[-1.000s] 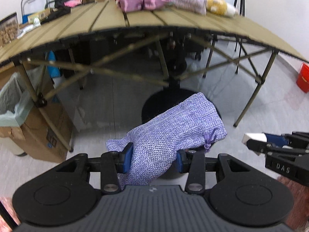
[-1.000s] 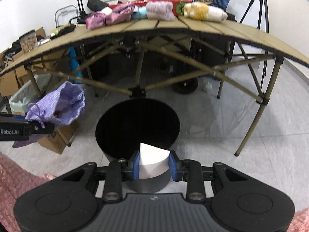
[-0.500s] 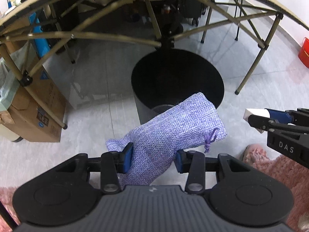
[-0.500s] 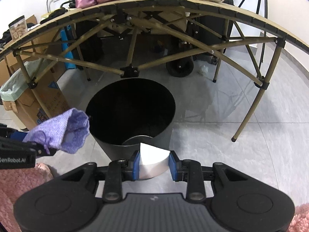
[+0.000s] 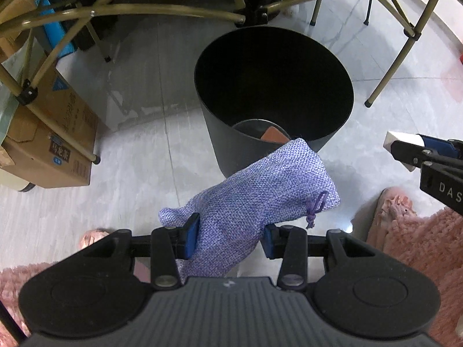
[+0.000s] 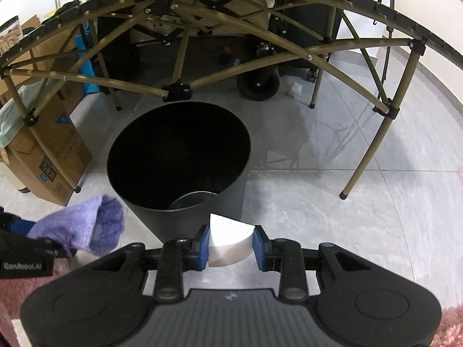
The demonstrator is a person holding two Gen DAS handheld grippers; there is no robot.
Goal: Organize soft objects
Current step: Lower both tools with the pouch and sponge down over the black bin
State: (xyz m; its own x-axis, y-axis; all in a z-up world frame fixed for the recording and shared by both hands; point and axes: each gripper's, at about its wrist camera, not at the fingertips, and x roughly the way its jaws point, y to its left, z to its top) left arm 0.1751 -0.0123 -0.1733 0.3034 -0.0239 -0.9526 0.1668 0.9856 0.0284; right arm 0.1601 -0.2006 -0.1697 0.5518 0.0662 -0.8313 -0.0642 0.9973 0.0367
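Both jaws pinch loads, purple pouch (image 5: 254,199) and white wedge (image 6: 228,238); only left wrist shows bin's (image 5: 222,144) orange item (image 5: 275,136).

Two black handheld grippers are seen, each with a ribbed grey housing flanked by two round black discs. On the left gripper (image 5: 228,238), blue pads (image 5: 191,235) are carried on black fingers fixed with silver screws. The same build is shown by the right gripper (image 6: 230,243), which is marked "DAS" in white on its side. "GenRobot.AI" is printed on the left one. Fluffy pink clothing (image 5: 419,248) is worn by the person.
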